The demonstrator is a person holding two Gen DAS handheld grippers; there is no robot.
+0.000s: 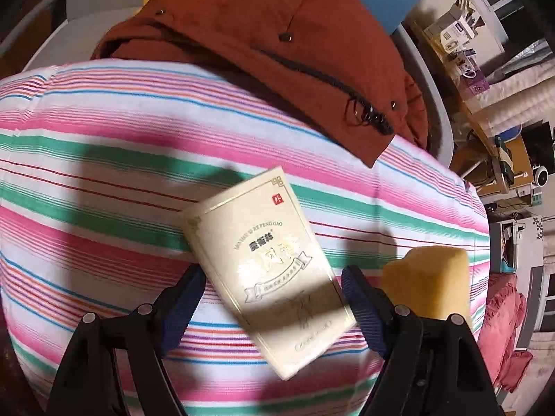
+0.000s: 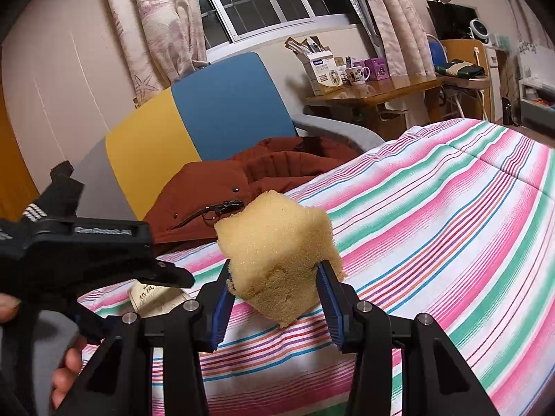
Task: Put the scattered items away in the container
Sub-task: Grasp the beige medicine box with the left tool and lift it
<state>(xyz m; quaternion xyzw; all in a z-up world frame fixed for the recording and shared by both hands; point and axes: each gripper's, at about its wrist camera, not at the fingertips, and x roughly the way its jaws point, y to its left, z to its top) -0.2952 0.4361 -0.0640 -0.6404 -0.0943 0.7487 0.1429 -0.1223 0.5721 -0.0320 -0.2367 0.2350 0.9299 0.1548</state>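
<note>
- Sponge [image 2: 277, 260]: my right claw [image 2: 275, 298] clamps it above the striped bed [image 2: 451, 225].
- Left wrist view alone shows the cream box [image 1: 267, 270] lying between my spread left claw [image 1: 274, 308], pads clear.

The cream box [image 1: 267, 270] reads "MO SHEN SI RE FENG GAO". The left gripper [image 2: 104, 239] body reads "GenRobot.AI".

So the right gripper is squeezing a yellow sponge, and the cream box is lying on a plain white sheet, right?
Not quite: the cream box lies on a pink, green and white striped sheet, as the left wrist view shows. The right gripper is indeed squeezing the yellow sponge.
</note>
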